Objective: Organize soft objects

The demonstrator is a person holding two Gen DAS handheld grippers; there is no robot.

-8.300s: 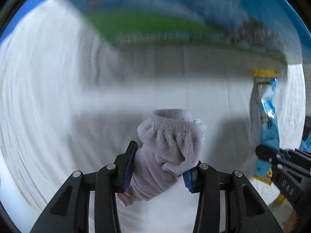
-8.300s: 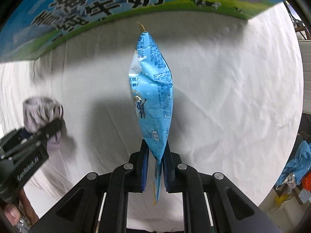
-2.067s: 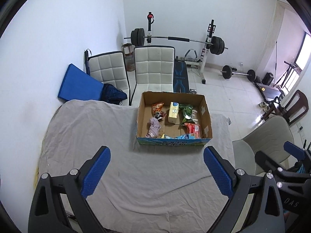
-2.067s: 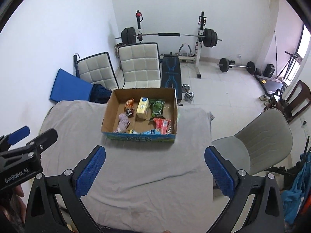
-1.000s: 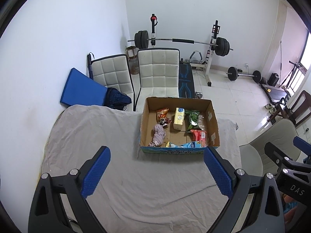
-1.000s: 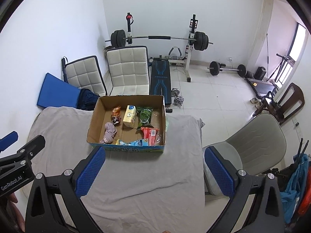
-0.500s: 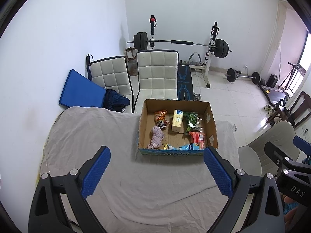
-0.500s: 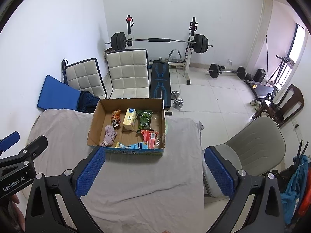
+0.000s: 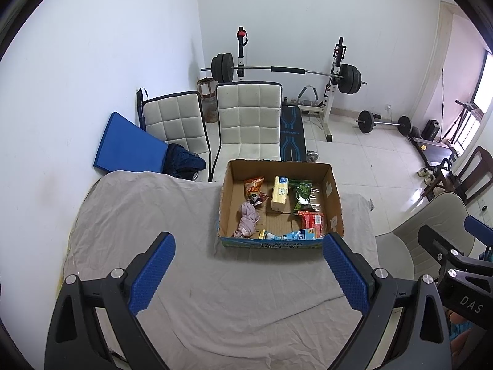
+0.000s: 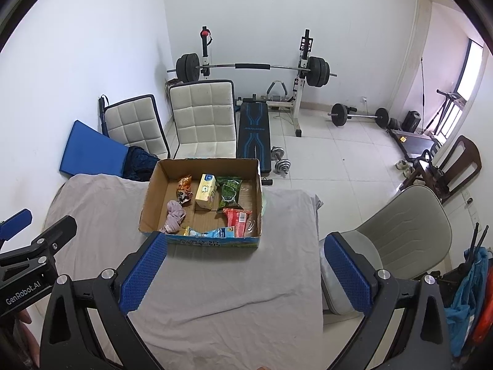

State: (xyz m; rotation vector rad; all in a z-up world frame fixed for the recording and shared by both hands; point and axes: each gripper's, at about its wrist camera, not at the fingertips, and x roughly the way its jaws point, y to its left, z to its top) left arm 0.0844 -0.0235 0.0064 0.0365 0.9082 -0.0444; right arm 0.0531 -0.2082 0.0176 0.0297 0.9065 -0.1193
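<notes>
A cardboard box (image 9: 334, 203) (image 10: 154, 191) stands on the grey cloth-covered table (image 9: 129, 215) (image 10: 289, 231). Inside lie a lilac sock (image 9: 247, 219) (image 10: 174, 213), a blue snack bag (image 9: 295, 235) (image 10: 215, 233), a red packet (image 9: 311, 219), a green packet (image 9: 301, 194), a yellow pack (image 9: 279, 193) and an orange bag (image 9: 254, 186). My left gripper (image 9: 248, 273) is open and empty, held high above the table's near side. My right gripper (image 10: 243, 273) is open and empty, also held high.
Two white padded chairs (image 9: 246, 123) and a blue mat (image 9: 129, 145) stand behind the table. A barbell rack (image 9: 286, 71) and weights are at the back wall. A beige chair (image 10: 400, 234) is right of the table.
Since 8.3 s ago both grippers let go of the sock and the blue bag, which now lie in the box. Both have pulled up and back; the last second shows only slight drift.
</notes>
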